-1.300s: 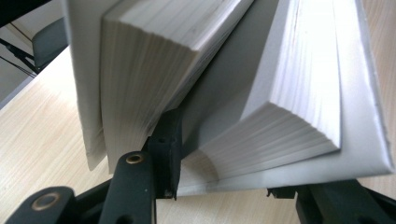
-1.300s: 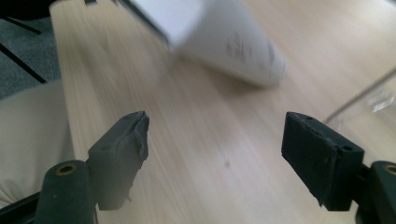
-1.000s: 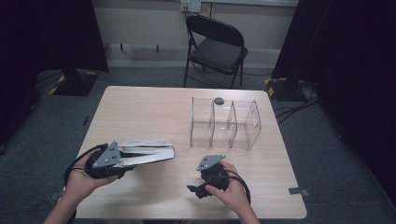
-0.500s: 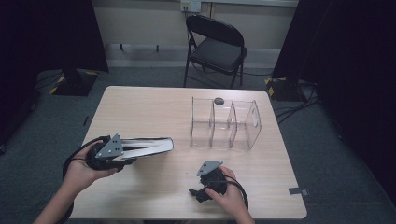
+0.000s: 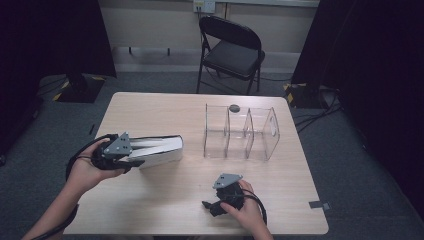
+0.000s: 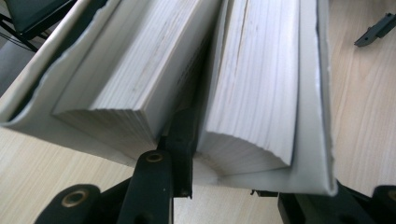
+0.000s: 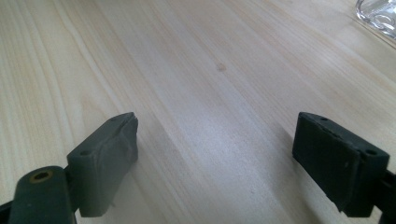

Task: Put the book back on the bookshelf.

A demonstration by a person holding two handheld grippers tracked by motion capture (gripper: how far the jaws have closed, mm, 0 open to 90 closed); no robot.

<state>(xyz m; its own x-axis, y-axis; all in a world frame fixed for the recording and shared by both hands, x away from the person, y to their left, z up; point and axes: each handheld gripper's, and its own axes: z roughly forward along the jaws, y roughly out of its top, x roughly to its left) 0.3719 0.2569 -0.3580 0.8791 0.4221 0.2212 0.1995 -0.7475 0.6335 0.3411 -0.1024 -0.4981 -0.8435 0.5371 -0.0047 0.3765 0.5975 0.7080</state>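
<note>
A thick white book (image 5: 161, 150) lies spine-left on the left half of the table, partly fanned open. My left gripper (image 5: 139, 159) is shut on it. In the left gripper view one finger (image 6: 181, 135) sits between two blocks of pages (image 6: 252, 88), and the other jaw is under the cover at the right. Its jaws have just been closing on the book. My right gripper (image 5: 210, 206) rests low near the table's front edge, open (image 7: 215, 154), with bare wood between its pads. Its jaws have just been opening.
A clear plastic divider rack (image 5: 240, 132) stands right of centre on the wooden table (image 5: 165, 205), and its corner (image 7: 378, 14) is in the right gripper view. A small dark round object (image 5: 234, 107) lies behind it. A black folding chair (image 5: 232, 47) stands beyond the table.
The left hand has lifted slightly and shifted farther up the table with the book. The right hand has sunk toward the tabletop near the front edge.
</note>
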